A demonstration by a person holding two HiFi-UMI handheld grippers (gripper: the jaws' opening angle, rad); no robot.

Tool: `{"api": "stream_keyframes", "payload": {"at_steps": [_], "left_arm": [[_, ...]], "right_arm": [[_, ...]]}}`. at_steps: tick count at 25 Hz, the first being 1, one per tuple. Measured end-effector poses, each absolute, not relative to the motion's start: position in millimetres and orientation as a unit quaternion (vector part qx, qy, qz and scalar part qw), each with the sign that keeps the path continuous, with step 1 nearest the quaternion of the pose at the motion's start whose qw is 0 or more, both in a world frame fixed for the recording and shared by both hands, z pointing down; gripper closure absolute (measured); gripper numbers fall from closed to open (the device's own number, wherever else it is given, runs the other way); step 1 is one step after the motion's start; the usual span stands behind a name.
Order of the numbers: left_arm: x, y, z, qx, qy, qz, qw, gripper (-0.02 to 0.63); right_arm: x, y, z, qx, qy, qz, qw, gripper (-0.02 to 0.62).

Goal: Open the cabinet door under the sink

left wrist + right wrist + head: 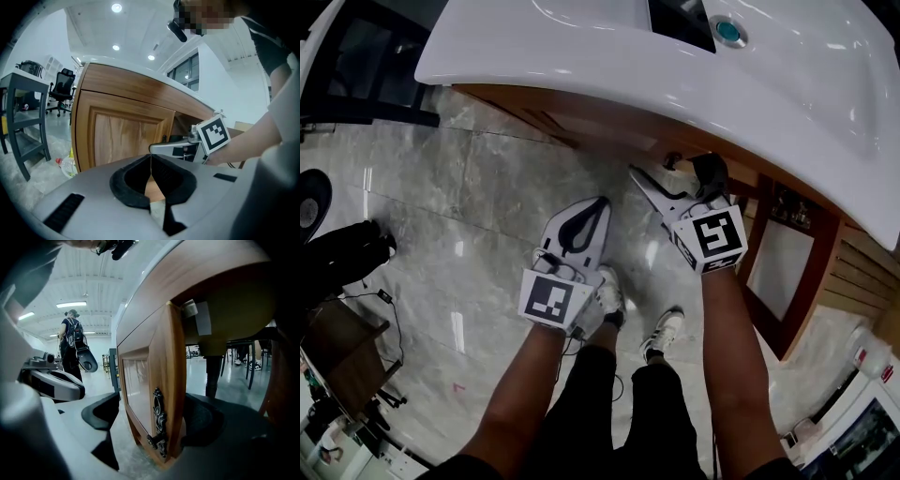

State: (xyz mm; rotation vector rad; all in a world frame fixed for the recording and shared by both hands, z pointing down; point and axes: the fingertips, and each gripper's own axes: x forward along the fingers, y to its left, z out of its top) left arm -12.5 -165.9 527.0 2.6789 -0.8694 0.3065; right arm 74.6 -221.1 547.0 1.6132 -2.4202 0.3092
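Sink (572, 52) hides door (140, 380) straddled by right hand-held gripper (152, 417).

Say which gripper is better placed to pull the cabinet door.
Right, likely: the right gripper straddles the brown wooden cabinet door by its dark ornate metal handle; the left gripper hangs shut, apart.

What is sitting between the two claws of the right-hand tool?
The edge of the wooden cabinet door, with its dark ornate handle, stands between the parted jaws of the right gripper. The right gripper view shows this.
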Motion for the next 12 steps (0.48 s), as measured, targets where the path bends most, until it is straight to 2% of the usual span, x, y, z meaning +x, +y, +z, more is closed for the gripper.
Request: {"api": "stream_keyframes", "payload": {"at_steps": [12], "left_arm": [[-29,-160,525,0.93,-0.319,0.103,0.152,0.583]], "right_arm": [[65,-223,542,0.552,-0.82,0.11,0.101,0.195]]}}
